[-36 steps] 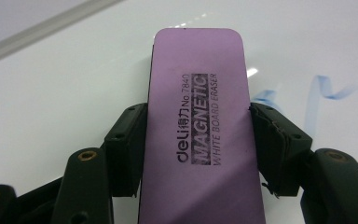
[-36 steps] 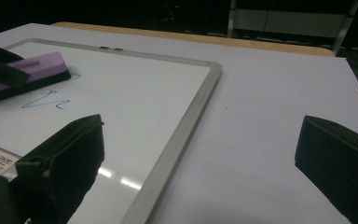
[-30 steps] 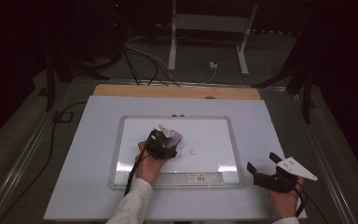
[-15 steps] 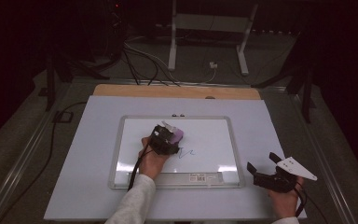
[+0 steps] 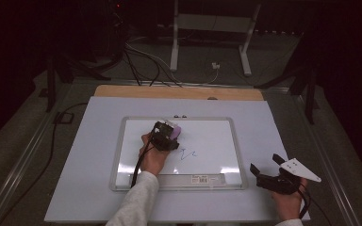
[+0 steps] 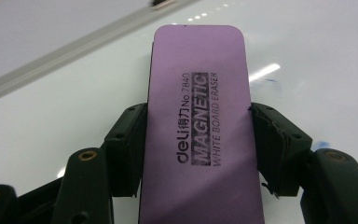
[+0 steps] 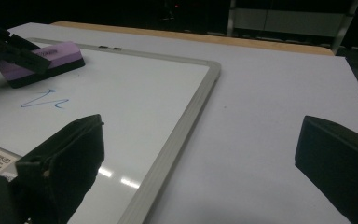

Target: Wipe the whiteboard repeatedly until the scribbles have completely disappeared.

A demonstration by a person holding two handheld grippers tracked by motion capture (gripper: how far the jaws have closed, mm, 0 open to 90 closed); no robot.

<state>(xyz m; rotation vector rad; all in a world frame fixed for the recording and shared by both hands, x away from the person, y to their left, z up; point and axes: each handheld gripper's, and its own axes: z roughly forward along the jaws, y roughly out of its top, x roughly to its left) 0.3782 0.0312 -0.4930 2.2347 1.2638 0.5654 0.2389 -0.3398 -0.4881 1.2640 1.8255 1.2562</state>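
Note:
A purple magnetic whiteboard eraser (image 6: 198,135) lies flat on the whiteboard (image 5: 212,134), in its upper left part. My left gripper (image 6: 198,121) is shut on the eraser's long sides, one black jaw on each. From above, the left gripper (image 5: 168,135) and eraser (image 5: 175,132) sit just up and left of a small blue scribble (image 5: 188,153). The right gripper view shows the eraser (image 7: 46,58) beyond that scribble (image 7: 44,100). My right gripper (image 5: 265,162) rests off the board at the table's front right, open, with nothing between its jaws (image 7: 200,140).
The whiteboard's grey frame (image 5: 238,150) lies on a white mat (image 5: 273,122) covering the table. A barcode label (image 5: 202,178) runs along the board's near edge. A wooden strip (image 5: 179,92) edges the far side. Cables (image 5: 141,56) and stand legs (image 5: 245,52) lie on the floor beyond.
The left gripper has slid the eraser a little away from the person and slightly right across the board. The right gripper has stayed put.

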